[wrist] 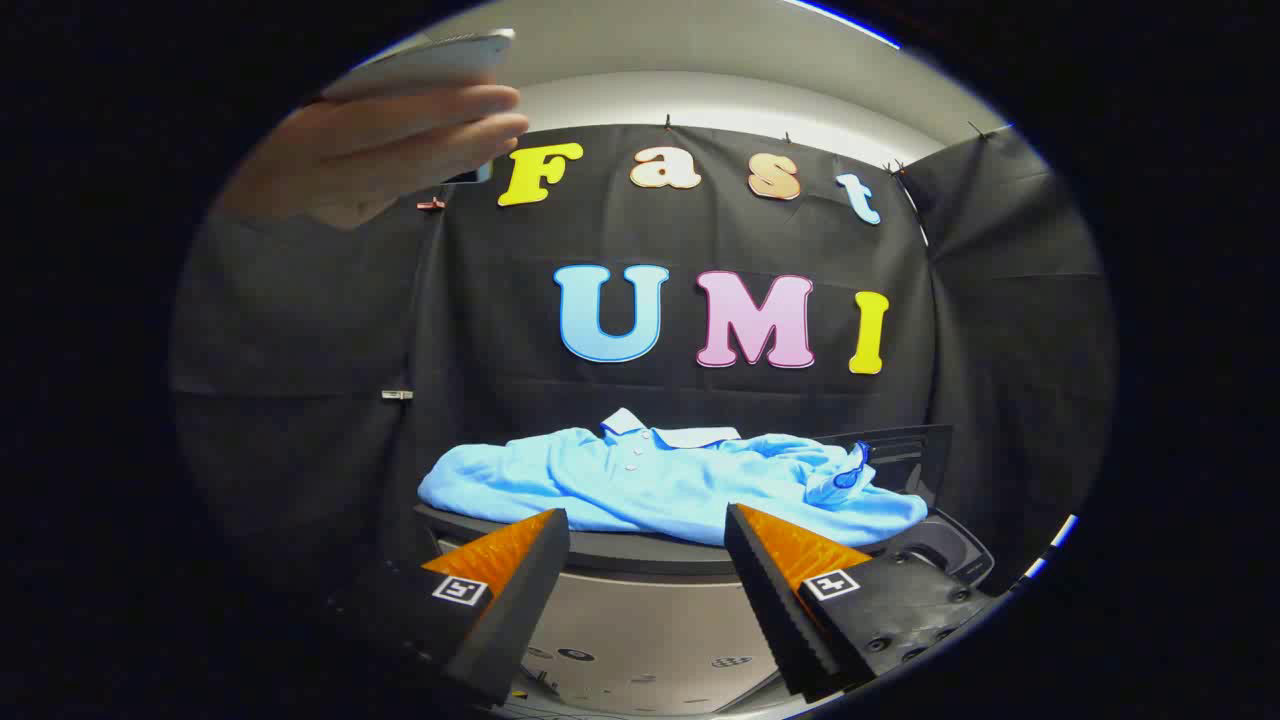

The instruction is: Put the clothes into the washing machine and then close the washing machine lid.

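One light blue polo shirt (665, 480) is seen spread across the dark top of the washing machine (640, 552), at the lower middle of the frame. The gripper (648, 535) is held wide apart and empty, its two fingers (520, 560) just short of the shirt. At upper left, one hand (385, 150) is raised, holding a flat pale object (425, 62).
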A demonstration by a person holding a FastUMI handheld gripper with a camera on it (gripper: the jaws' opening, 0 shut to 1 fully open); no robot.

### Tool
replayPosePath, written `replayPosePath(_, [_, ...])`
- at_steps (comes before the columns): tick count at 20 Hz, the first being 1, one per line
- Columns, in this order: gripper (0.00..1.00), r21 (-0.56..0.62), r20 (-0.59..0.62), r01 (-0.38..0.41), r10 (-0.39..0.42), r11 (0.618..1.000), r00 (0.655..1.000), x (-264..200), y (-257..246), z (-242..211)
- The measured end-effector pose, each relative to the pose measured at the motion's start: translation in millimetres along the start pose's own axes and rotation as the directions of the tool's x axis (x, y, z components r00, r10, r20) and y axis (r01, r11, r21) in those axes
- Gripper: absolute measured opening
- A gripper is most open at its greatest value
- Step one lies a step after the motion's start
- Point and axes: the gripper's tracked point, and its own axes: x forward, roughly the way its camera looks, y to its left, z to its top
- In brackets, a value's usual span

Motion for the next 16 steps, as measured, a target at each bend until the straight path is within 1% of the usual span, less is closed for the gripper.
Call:
replayPosePath(8, [0.98, -0.028, 0.017, -0.036, 0.037, 0.999, 0.999, 2.7, 9.6, 13.0])
replayPosePath(13, [0.98, -0.017, -0.003, -0.019, 0.019, 1.000, 1.000, 6.3, 8.9, 5.2])
replayPosePath(16, [0.98, -0.020, -0.005, -0.015, 0.015, 1.000, 1.000, 4.9, 7.1, 8.0])
